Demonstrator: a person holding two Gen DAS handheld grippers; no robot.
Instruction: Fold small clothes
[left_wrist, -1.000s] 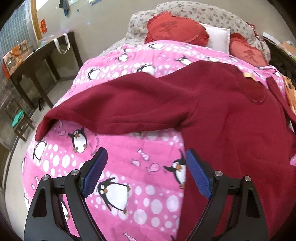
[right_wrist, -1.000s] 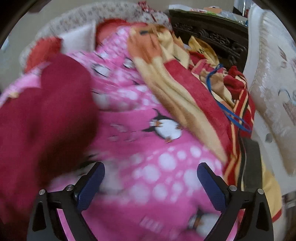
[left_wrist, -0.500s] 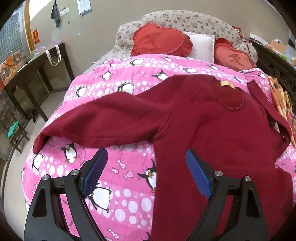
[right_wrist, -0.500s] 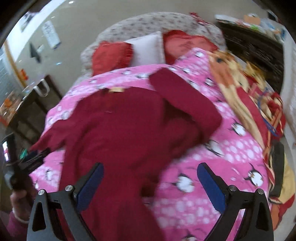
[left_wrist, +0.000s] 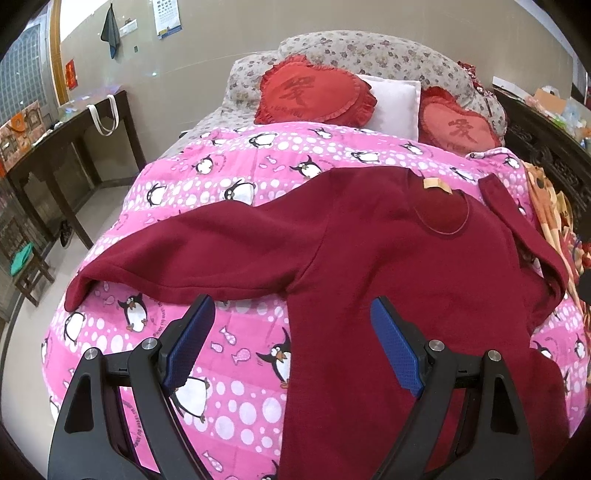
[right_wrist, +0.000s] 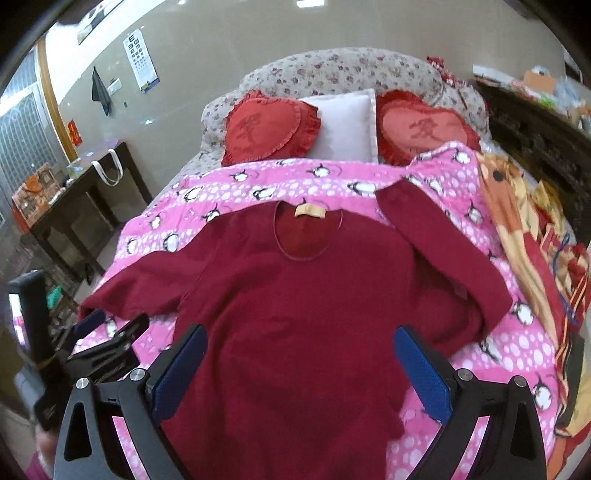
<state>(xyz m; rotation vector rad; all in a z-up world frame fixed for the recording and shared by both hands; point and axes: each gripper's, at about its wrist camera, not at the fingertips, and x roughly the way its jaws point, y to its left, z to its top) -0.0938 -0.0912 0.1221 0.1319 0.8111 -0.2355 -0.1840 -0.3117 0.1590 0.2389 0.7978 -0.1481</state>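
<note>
A dark red long-sleeved sweater (left_wrist: 406, 266) (right_wrist: 295, 295) lies front up on a pink penguin quilt (left_wrist: 240, 369) (right_wrist: 517, 343). Its left sleeve (left_wrist: 192, 254) stretches out flat toward the bed's left edge. The right sleeve (right_wrist: 450, 243) is bent and folded back over the body. A tan label (right_wrist: 309, 211) shows at the neckline. My left gripper (left_wrist: 291, 343) hovers open above the hem's left side and the armpit. My right gripper (right_wrist: 299, 369) hovers open over the lower body of the sweater. The left gripper (right_wrist: 99, 332) also shows at the right wrist view's left edge.
Two red heart cushions (left_wrist: 314, 92) (right_wrist: 424, 129) and a white pillow (right_wrist: 343, 125) lean on a floral headboard. A yellow and red blanket (right_wrist: 524, 236) is heaped along the bed's right side. A dark wooden table (left_wrist: 66, 147) stands left of the bed.
Both grippers have pulled back and risen, so the whole sweater is now in view. The right gripper swung left from the bed's right side to face the sweater's body.
</note>
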